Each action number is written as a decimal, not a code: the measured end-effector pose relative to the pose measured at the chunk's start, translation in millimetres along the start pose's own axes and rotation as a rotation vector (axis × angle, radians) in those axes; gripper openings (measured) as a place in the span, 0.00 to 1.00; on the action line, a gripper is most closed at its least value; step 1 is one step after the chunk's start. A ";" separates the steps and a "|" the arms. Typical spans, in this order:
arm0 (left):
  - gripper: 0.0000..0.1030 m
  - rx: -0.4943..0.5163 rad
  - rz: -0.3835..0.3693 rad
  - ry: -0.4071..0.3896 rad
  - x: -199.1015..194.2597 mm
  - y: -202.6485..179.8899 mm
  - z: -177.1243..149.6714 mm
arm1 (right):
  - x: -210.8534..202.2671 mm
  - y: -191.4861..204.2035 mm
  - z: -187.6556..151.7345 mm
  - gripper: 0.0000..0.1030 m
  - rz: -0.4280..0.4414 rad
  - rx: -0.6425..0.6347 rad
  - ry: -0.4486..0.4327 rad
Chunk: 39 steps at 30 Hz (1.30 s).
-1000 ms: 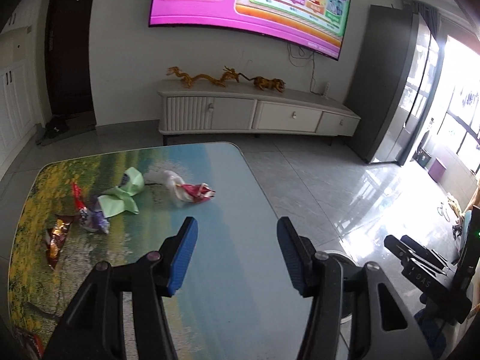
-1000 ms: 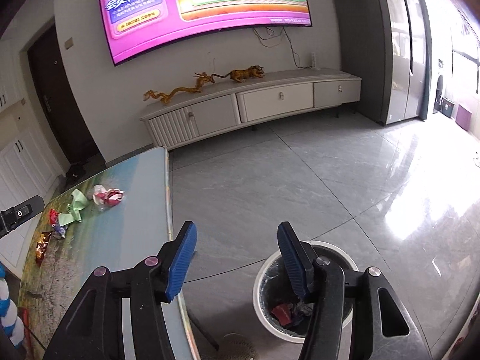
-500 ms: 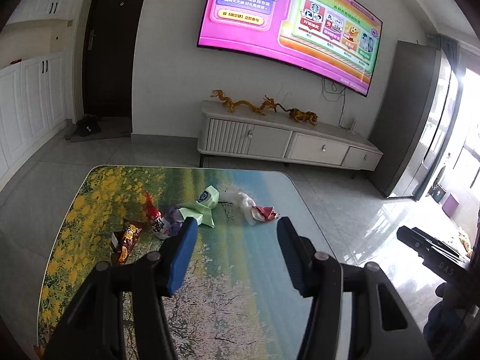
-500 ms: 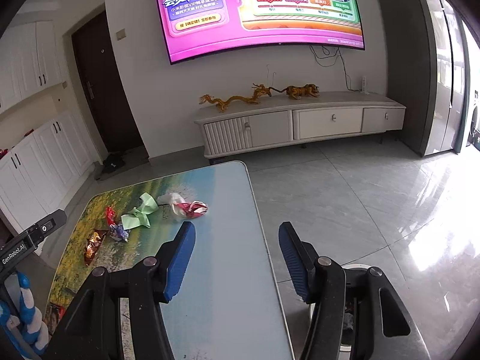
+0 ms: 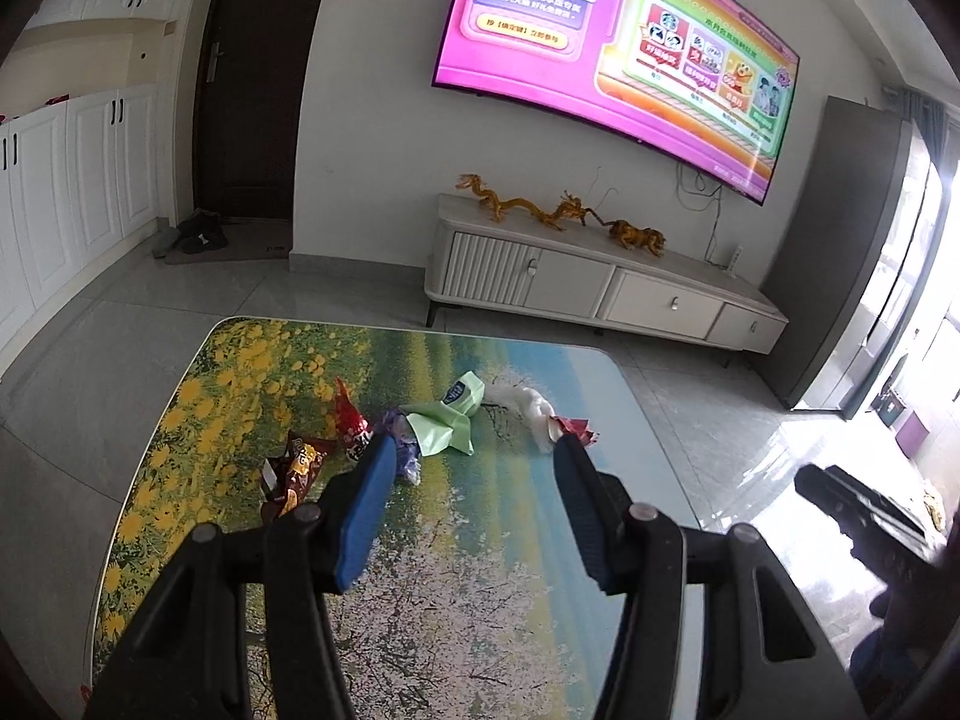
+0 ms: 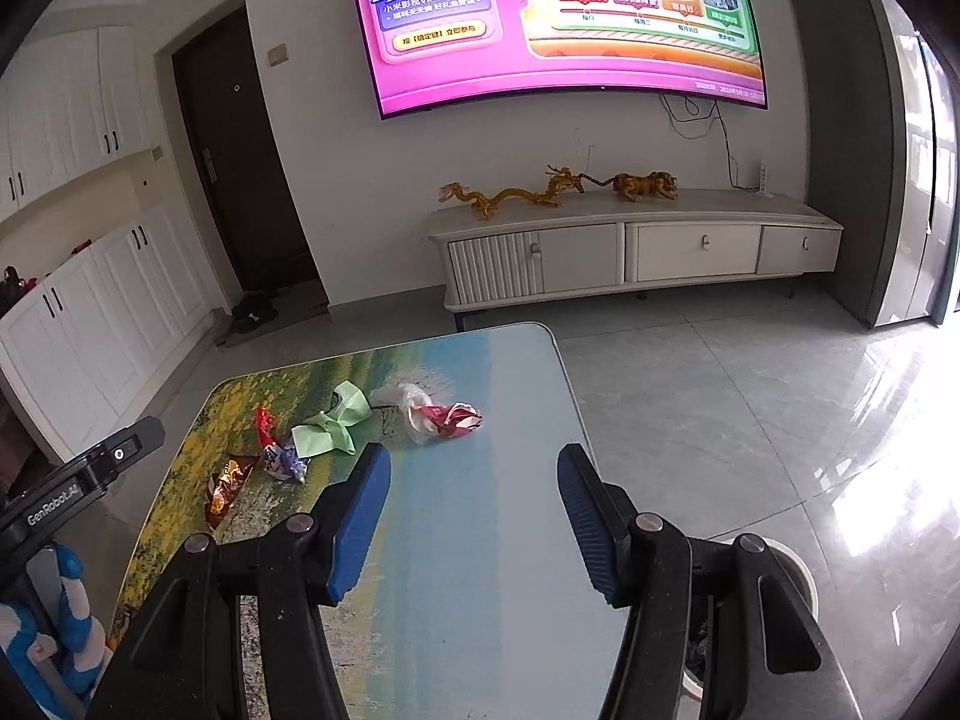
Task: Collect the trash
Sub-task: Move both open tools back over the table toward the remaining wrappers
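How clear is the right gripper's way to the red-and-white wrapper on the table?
Probably clear. The right gripper is open and empty, and the red-and-white wrapper lies just ahead of its tips on the table, apart from the green wrapper, with only bare tabletop between.

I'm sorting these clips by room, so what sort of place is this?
Most likely a home living room: a large wall-mounted TV above a low media cabinet, and a table strewn with snack wrappers.

Near half of table (image 6: 480, 540) bare, wrappers (image 6: 336, 426) clustered across far half, open floor (image 6: 720, 420) right of table, bin (image 6: 792, 570) beside near right corner
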<state>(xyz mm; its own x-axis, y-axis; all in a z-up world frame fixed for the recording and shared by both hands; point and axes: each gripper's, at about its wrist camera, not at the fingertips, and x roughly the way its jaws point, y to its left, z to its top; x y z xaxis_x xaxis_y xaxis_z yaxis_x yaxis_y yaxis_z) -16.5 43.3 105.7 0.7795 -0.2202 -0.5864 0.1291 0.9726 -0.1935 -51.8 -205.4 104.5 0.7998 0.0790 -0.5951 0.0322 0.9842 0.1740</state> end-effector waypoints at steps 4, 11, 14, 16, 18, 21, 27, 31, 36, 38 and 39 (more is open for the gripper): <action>0.52 0.022 0.024 0.008 6.7 -15.1 3.1 | 0.8 11.1 -15.6 0.54 0.015 -0.031 0.015; 0.52 0.047 0.022 0.003 9.7 -41.5 3.4 | -7.4 11.9 -29.1 0.54 -0.002 -0.067 0.020; 0.55 0.054 0.024 0.002 10.7 -46.3 5.8 | -13.7 9.6 -30.2 0.56 -0.007 -0.069 0.008; 0.56 0.055 0.024 0.002 11.0 -47.8 7.6 | -17.3 8.3 -30.3 0.57 -0.010 -0.067 0.003; 0.56 0.058 0.020 0.002 10.7 -49.0 8.6 | -20.2 7.5 -30.3 0.57 -0.012 -0.068 0.002; 0.56 0.071 0.024 -0.005 9.6 -51.4 12.0 | -22.6 6.6 -30.5 0.57 -0.012 -0.069 0.002; 0.56 0.088 0.015 -0.011 6.5 -52.6 18.2 | -25.3 6.3 -30.4 0.57 -0.012 -0.071 -0.001; 0.56 0.097 0.013 -0.013 5.7 -55.0 22.3 | -27.7 6.5 -29.5 0.57 -0.010 -0.074 -0.003; 0.56 0.103 0.006 -0.022 3.9 -57.0 27.5 | -32.3 6.1 -26.3 0.57 -0.010 -0.076 -0.013; 0.56 0.102 0.008 -0.021 3.8 -54.8 29.0 | -32.0 5.8 -24.5 0.57 -0.009 -0.076 -0.014; 0.56 0.102 0.013 -0.023 3.8 -53.6 30.1 | -31.5 5.4 -23.3 0.57 -0.009 -0.074 -0.014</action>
<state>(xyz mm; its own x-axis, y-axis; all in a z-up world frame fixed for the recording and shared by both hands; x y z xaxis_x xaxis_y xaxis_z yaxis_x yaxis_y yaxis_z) -1.9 -7.5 137.5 0.7950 -0.2066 -0.5704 0.1795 0.9782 -0.1042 -90.8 -198.8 106.0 0.8077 0.0685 -0.5856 -0.0048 0.9940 0.1096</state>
